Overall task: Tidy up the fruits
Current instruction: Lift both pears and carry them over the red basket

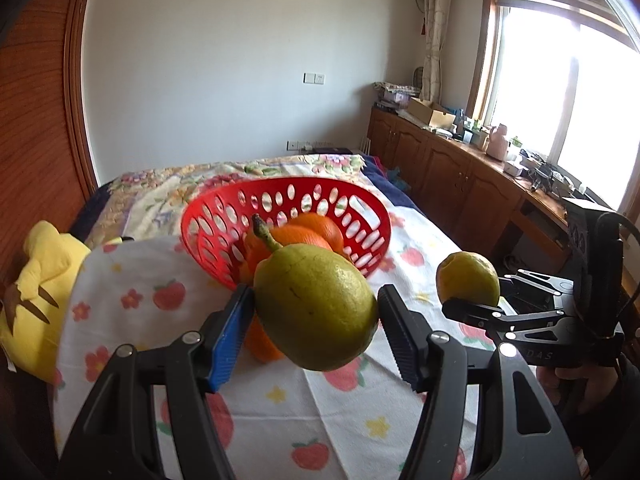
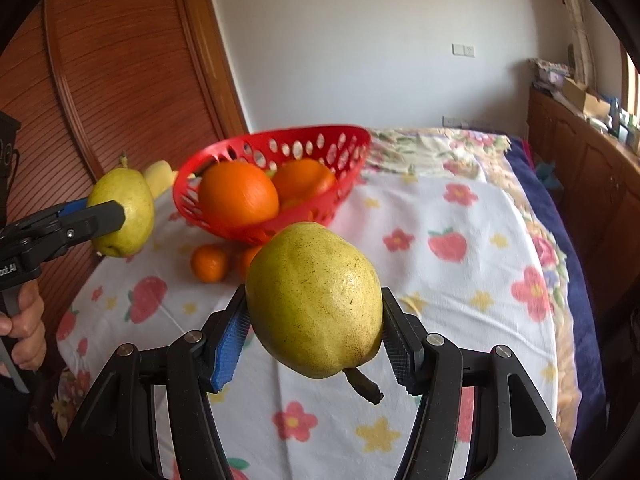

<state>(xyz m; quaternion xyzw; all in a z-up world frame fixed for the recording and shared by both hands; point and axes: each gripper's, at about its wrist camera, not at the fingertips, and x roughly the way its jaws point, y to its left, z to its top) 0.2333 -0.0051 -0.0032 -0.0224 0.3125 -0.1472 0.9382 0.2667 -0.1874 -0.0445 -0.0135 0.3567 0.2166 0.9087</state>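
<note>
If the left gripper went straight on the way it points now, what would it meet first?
Probably the red basket: it sits right ahead of the left gripper, which is shut on a green pear. The pear would likely meet the near rim or the oranges inside first; depth is unclear.

left gripper (image 1: 316,312): black linkages | silver screws | blue pad, black pad

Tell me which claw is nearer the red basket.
Left, by a small margin, as far as these views show. The left claw, gripping a green pear, is right in front of the red basket. The right claw, gripping a yellow pear, is held further back.
</note>
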